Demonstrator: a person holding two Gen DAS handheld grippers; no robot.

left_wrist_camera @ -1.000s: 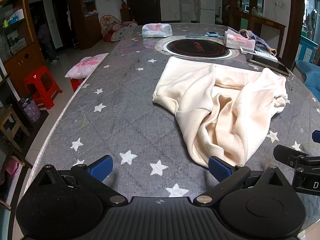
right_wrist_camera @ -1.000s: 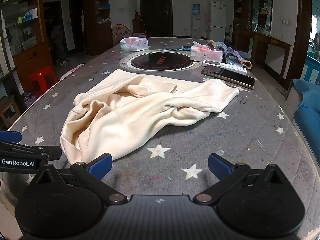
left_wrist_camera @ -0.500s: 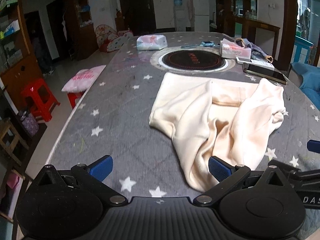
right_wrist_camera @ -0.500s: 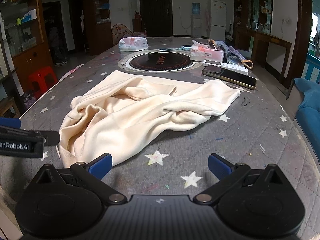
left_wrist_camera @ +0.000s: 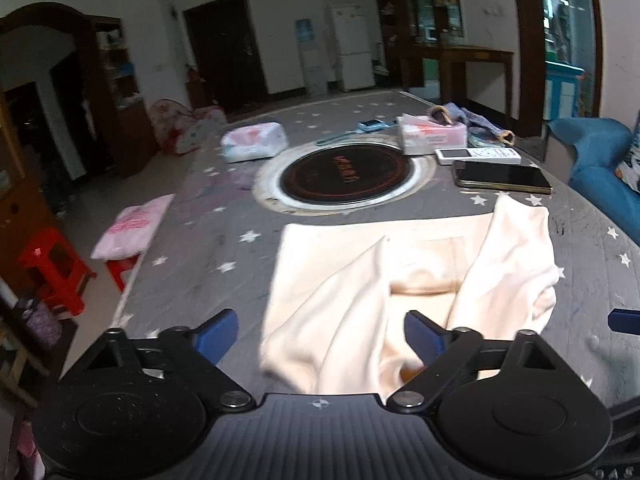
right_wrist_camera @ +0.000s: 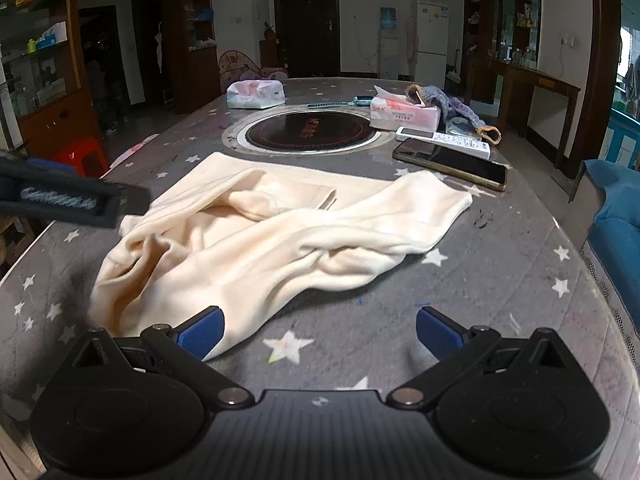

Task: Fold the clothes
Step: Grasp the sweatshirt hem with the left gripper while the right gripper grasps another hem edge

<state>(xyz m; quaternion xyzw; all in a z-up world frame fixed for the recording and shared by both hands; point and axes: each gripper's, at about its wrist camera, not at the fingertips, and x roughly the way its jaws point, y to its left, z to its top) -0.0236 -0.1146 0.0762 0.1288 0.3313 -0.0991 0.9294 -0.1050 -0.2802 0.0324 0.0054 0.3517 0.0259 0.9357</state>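
A cream garment [left_wrist_camera: 360, 280] lies crumpled on the grey star-patterned table [left_wrist_camera: 200, 240], one half folded over the other. My left gripper [left_wrist_camera: 320, 336] hovers over the garment's near edge. Its jaws are closing with cloth lying between the blue pads, and the pads do not press on the cloth. In the right wrist view the same garment [right_wrist_camera: 260, 240] spreads across the table [right_wrist_camera: 500, 300]. My right gripper [right_wrist_camera: 320, 332] stands open at the garment's near corner, its left fingertip [right_wrist_camera: 200, 330] over the hem. The left gripper's black body [right_wrist_camera: 72, 200] hangs above the garment's left side.
Beyond the garment is a round black hob [left_wrist_camera: 346, 172] set into the table. A phone [left_wrist_camera: 502, 178], a remote [left_wrist_camera: 476, 155], a tissue box [left_wrist_camera: 434, 136] and a tissue pack [left_wrist_camera: 254, 144] lie around it. Red stools [left_wrist_camera: 52, 268] stand left, a blue sofa [left_wrist_camera: 600, 160] right.
The left gripper has moved right and up, from beside the garment to over its near edge, and its jaws have narrowed. The right gripper has edged closer to the hem.
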